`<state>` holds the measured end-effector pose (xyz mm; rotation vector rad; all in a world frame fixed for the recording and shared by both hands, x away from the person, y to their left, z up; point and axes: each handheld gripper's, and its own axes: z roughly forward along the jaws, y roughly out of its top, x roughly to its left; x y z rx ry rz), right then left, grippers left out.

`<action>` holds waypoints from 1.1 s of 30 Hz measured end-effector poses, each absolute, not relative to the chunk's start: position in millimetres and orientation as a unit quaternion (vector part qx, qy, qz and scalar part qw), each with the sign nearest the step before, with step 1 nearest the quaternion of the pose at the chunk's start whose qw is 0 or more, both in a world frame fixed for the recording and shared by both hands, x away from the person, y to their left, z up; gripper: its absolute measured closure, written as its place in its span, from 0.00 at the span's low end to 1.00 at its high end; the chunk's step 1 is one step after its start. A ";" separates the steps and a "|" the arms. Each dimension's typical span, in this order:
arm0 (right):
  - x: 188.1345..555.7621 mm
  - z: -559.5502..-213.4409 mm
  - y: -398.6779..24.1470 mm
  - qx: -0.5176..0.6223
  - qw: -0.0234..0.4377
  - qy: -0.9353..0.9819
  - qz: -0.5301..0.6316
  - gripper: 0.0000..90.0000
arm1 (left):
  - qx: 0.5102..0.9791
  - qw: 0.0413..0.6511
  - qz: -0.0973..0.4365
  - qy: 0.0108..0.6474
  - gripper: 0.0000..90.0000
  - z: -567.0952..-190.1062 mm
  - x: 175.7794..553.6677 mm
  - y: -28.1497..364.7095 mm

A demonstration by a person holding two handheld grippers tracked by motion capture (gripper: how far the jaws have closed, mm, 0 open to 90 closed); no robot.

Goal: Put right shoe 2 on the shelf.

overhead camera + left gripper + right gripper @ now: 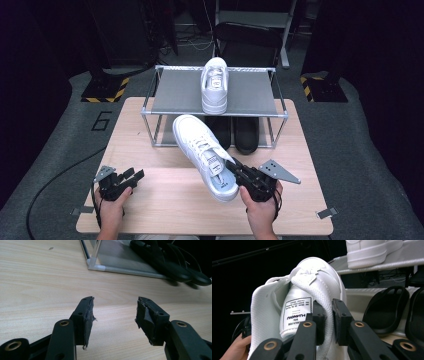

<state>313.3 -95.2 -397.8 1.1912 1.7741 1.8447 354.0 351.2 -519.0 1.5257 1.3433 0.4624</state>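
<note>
From above, your right gripper (239,172) has the white sneaker (205,155) by the side of its collar, holding it clear of the wooden table (165,205) with the toe pointing toward the metal rack (215,114); a second white sneaker (215,85) sits on the rack's top shelf and a pair of black slippers (234,132) on the lower level. Your left gripper (131,176) rests near the table's front left, well apart from the shoe. In your left gripper view the jaws stand wide apart with nothing between them, over bare wood, with the rack's corner and the black slippers (172,265) ahead. Your right gripper view gives what the overhead cannot: the jaws are pinched tight on the padded collar wall of the sneaker (312,290), beside the printed tongue label (295,311), and your left hand (237,348) shows at the lower left.
</note>
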 end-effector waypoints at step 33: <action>311.6 -359.4 -169.0 0.452 0.240 0.554 0.657 0.90 | 0.629 0.505 0.195 0.559 0.52 -519.2 354.1 353.0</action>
